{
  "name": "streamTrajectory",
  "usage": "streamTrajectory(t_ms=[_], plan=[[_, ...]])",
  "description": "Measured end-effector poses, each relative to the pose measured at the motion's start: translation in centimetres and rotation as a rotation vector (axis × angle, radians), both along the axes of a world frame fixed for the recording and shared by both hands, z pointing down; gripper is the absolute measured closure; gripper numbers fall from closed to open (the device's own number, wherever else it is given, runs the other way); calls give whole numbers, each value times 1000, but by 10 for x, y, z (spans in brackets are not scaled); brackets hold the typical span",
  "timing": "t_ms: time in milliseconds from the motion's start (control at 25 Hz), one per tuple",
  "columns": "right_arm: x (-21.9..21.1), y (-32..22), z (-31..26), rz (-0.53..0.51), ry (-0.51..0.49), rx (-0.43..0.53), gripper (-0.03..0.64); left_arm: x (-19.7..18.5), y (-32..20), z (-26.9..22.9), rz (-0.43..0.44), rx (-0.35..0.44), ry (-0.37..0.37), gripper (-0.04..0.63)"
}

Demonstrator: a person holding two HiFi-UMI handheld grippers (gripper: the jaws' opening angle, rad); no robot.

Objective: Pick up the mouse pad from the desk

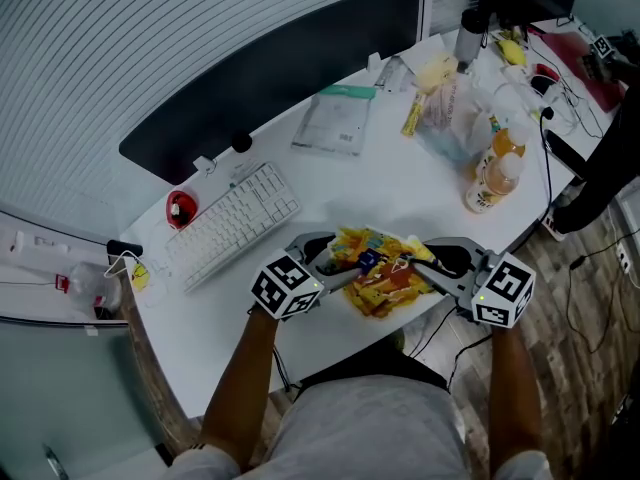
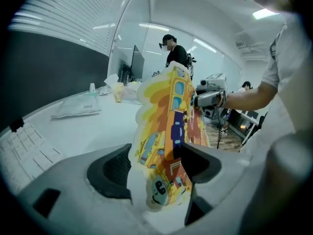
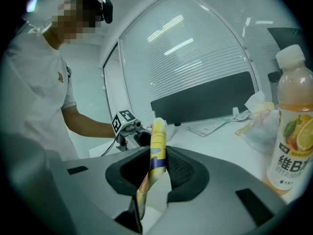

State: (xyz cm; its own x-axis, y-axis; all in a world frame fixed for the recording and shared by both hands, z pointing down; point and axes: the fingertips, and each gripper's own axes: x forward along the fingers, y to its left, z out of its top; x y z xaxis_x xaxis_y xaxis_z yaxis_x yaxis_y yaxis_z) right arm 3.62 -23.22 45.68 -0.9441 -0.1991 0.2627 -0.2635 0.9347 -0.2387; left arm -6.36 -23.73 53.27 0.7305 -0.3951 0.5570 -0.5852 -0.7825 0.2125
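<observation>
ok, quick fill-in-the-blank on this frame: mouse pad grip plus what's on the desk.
1. The mouse pad is pinched in the jaws of ___ grippers.
2. The white ___ lies on the desk, nearer the left gripper than the right gripper.
3. The capped bottle holds a drink of ___ colour.
Missing words: both; keyboard; orange.

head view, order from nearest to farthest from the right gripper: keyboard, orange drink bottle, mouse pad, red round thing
1. mouse pad, clamped in the right gripper
2. orange drink bottle, up and to the right
3. keyboard, off to the left
4. red round thing, beyond the keyboard's left end
</observation>
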Motion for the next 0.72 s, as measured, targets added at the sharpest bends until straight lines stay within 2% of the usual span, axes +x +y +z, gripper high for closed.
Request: streamTrajectory(t_ms=[160, 440, 720], plan=[[3, 1, -2, 26, -3, 9, 515, 2, 3, -5, -5, 4, 30, 309], [12, -5, -2, 122, 42, 85, 514, -4, 7, -22, -49, 8, 70, 510], [22, -15, -8, 226, 80, 162, 463, -2, 21, -47, -6, 45, 112, 563]])
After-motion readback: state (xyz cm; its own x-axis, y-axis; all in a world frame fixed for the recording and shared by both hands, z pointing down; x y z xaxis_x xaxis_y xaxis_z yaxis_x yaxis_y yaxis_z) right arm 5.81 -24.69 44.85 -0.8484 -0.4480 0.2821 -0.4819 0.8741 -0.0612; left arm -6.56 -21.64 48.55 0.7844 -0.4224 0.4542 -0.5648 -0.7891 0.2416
